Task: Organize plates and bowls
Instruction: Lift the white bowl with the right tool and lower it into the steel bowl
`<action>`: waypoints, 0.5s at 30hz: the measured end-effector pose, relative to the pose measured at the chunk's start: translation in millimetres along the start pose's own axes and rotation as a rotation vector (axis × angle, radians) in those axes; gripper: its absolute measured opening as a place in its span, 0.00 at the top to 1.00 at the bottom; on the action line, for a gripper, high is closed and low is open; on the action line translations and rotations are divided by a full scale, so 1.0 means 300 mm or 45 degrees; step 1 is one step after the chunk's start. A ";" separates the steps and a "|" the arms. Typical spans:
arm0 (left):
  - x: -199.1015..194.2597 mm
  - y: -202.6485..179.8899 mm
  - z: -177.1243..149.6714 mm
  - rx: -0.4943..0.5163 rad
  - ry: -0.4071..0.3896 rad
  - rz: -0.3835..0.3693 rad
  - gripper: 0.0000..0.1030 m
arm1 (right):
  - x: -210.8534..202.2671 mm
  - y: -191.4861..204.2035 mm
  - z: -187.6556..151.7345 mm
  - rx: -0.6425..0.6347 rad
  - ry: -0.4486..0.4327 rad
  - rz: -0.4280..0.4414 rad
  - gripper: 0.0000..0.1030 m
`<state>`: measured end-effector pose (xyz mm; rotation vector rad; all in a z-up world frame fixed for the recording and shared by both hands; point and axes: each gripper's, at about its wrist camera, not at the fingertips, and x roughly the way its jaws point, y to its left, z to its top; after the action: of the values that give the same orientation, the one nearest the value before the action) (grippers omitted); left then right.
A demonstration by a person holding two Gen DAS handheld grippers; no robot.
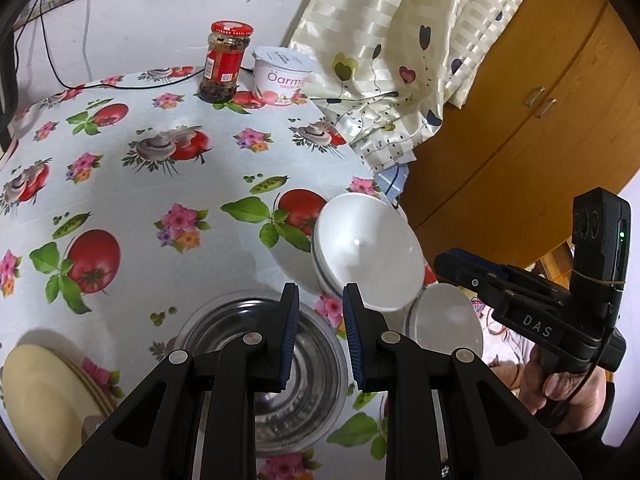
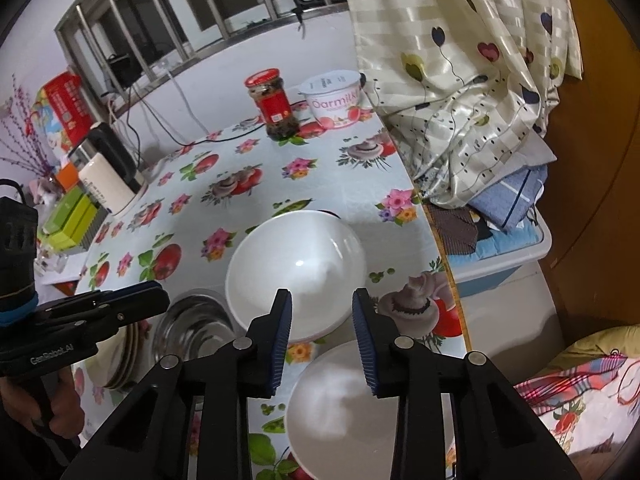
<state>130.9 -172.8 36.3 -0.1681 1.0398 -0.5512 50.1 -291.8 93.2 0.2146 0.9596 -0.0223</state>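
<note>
Two white bowls sit near the surface's (image 2: 248, 184) right edge, the larger bowl (image 2: 296, 268) behind the smaller bowl (image 2: 340, 408); a steel bowl (image 1: 264, 364) and what looks like stacked cream plates (image 1: 44, 396) lie left. Left tool (image 1: 320, 336) and right tool (image 2: 322, 340) hover released, grasping nothing

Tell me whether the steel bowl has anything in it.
Empty. The steel bowl sits upright below the left gripper, and only its bare ringed bottom shows between the open fingers.
</note>
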 end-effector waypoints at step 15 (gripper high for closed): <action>0.128 0.019 0.043 -0.067 0.064 -0.024 0.77 | 0.101 -0.075 0.016 0.063 0.070 -0.006 0.80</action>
<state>158.8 -189.2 11.1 -0.2112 1.1030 -0.5476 69.0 -312.4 67.3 0.2597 1.0148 -0.0446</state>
